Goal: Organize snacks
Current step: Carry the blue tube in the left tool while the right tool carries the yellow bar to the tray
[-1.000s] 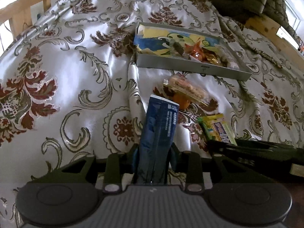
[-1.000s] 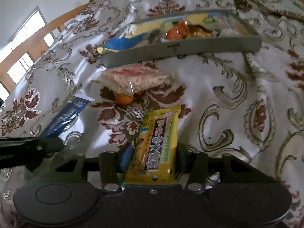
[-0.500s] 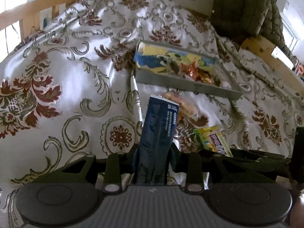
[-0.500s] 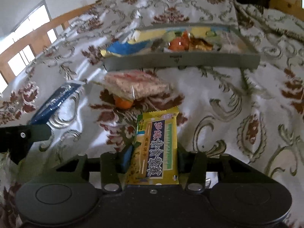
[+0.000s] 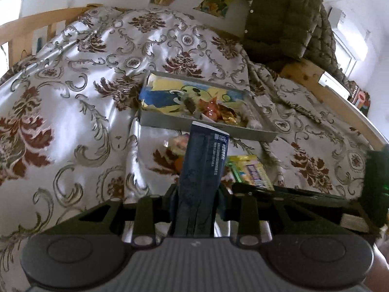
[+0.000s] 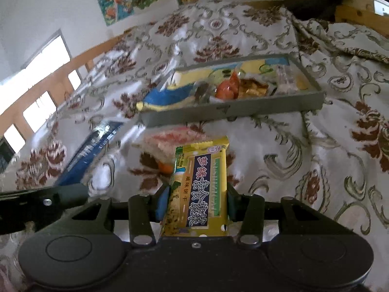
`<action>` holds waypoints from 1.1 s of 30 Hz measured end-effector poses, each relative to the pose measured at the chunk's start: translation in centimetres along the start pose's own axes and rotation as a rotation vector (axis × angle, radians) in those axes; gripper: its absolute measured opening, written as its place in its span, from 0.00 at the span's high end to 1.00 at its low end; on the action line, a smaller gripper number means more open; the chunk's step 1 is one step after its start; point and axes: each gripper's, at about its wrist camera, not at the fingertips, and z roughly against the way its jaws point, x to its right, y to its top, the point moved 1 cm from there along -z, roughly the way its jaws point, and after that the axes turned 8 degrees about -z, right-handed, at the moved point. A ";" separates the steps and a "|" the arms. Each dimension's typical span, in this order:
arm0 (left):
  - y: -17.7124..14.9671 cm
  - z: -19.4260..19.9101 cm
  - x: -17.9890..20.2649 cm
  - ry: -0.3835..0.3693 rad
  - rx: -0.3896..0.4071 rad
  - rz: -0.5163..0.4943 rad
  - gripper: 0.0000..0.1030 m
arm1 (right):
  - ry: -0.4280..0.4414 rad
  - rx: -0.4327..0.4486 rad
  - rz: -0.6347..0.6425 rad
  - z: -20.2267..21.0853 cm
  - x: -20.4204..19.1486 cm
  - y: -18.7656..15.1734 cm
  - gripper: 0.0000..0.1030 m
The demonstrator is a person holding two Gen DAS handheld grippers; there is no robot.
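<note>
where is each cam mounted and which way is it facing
Left wrist: rides the left tool, looking down its fingers at the gray tray; dark blue packet clamped between them.
Right wrist: rides the right tool, facing the same tray; yellow snack packet gripped.
Shared: tray, floral bedspread, each other's packet.

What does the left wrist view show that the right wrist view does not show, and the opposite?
Only the left wrist view: the left hand-held gripper shut on the blue packet, and a green quilted jacket hanging beyond the bed.

Only the right wrist view: the right hand-held gripper shut on the yellow biscuit pack, and a bright window on the left.

Both: the grey tray holding snacks, a clear-wrapped snack lying in front of it, and the patterned bedspread.
</note>
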 end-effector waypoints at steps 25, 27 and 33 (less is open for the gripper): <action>15.5 -18.4 -3.7 0.089 0.090 -0.008 0.64 | 0.027 0.188 -0.090 -11.6 4.8 15.1 0.53; 15.8 -19.5 -4.2 0.094 0.084 0.001 0.64 | 0.022 0.203 -0.091 -12.6 5.2 15.8 0.53; 16.4 -22.9 -5.2 0.112 0.047 0.022 0.64 | -0.002 0.190 -0.097 -14.9 6.3 16.7 0.53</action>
